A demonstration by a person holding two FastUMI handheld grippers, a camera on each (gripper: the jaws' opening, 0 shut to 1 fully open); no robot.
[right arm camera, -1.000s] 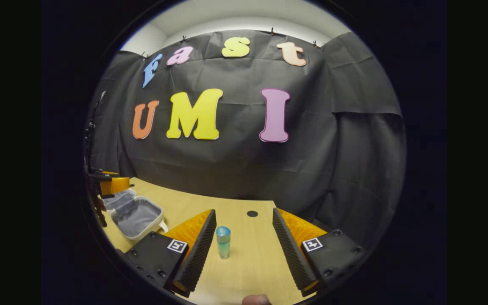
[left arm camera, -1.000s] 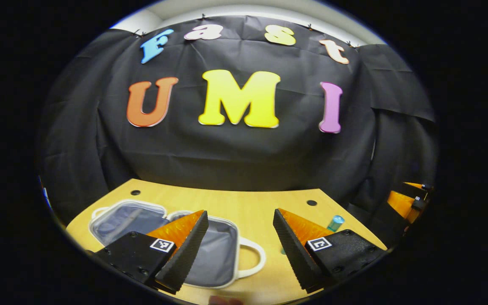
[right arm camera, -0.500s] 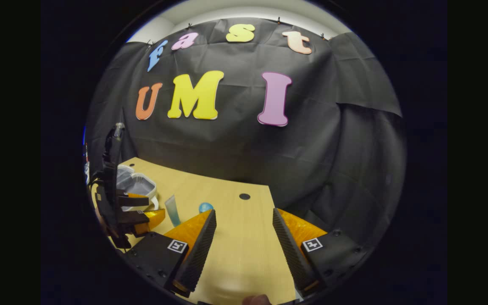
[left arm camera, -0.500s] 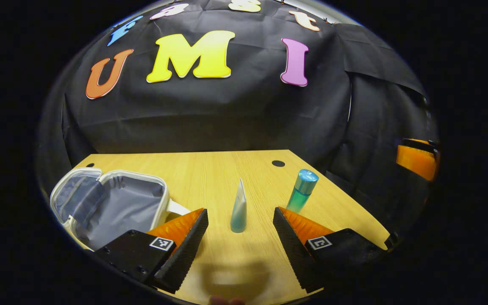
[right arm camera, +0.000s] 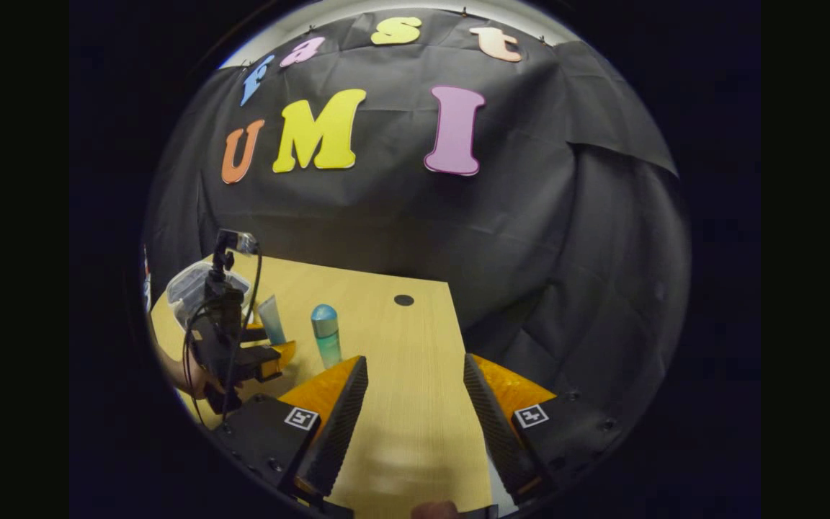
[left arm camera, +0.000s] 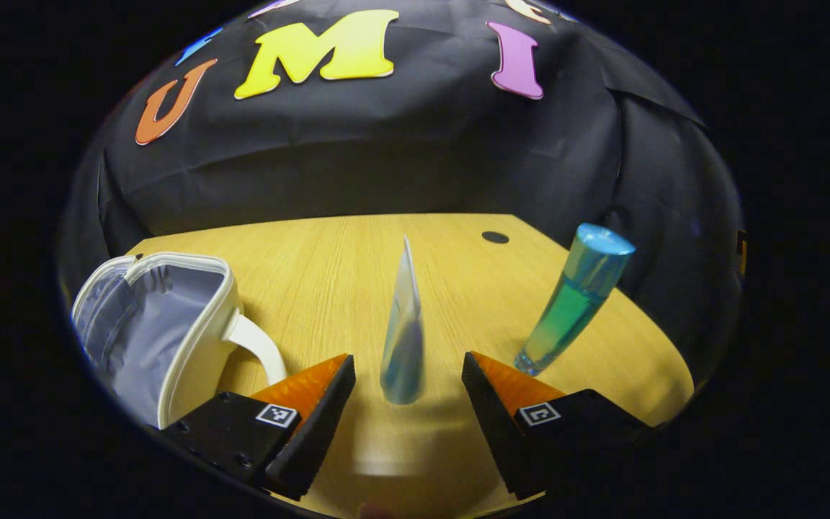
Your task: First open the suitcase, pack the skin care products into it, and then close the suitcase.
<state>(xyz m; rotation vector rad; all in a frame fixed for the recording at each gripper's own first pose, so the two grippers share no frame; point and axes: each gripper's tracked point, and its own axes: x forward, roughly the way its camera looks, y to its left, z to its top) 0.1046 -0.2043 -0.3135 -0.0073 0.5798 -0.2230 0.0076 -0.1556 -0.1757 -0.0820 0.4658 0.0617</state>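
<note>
Left gripper (left arm camera: 404, 389): jaws wide apart, nothing held, flanking the upright tube (left arm camera: 402, 339). Suitcase (left arm camera: 163, 324) lies opened at left. Right gripper (right arm camera: 415, 411) likewise spread, empty. Risk: tube toppled by uneven closure.

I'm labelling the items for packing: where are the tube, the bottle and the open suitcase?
tube (left arm camera: 402, 339): left gripper view, on its lower body.
bottle (left arm camera: 566, 310): left gripper view, on its green mid-body.
suitcase (left arm camera: 143, 321): left gripper view, on its grey lining.
</note>
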